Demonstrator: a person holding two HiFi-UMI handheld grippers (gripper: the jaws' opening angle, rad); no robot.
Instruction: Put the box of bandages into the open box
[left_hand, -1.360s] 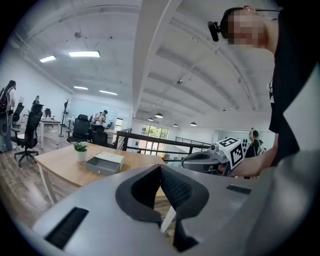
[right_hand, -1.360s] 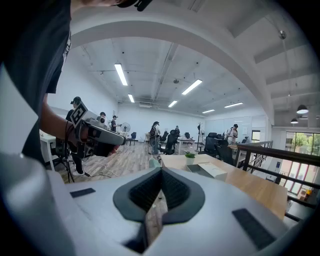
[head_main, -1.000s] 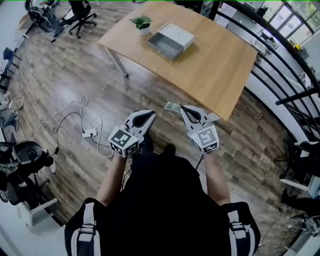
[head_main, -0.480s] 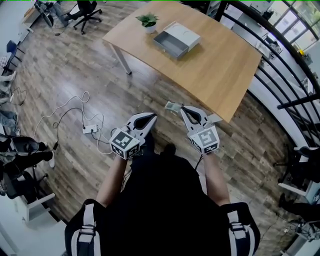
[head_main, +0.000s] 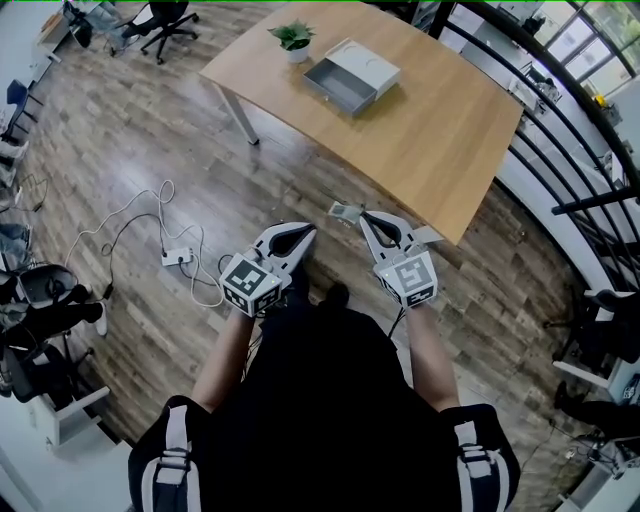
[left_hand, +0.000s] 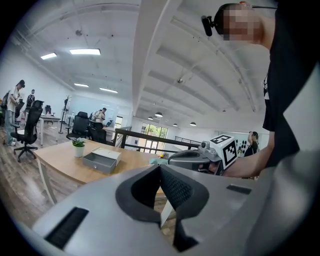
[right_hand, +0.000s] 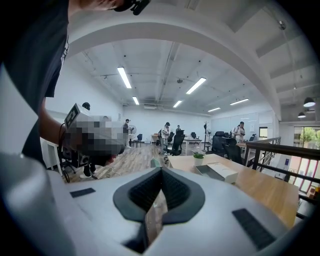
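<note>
The right gripper (head_main: 366, 216) has its jaws pinched on what appears to be the box of bandages (head_main: 345, 212); the left gripper (head_main: 304, 231) has its jaws together, empty. That tip-only hold could slip before it reaches the open box (head_main: 350, 78).

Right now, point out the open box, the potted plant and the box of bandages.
open box (head_main: 337, 86): head view, its grey tray.
potted plant (head_main: 290, 34): head view, its leaves.
box of bandages (head_main: 345, 211): head view, its top face.

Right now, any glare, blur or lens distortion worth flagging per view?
Head view: evenly lit, sharp, sheen on the floor, railing bowed by the lens. Left gripper view: heavy fisheye, black corners, ceiling lights clipped. Right gripper view: same fisheye and corners, light strips clipped.
</note>
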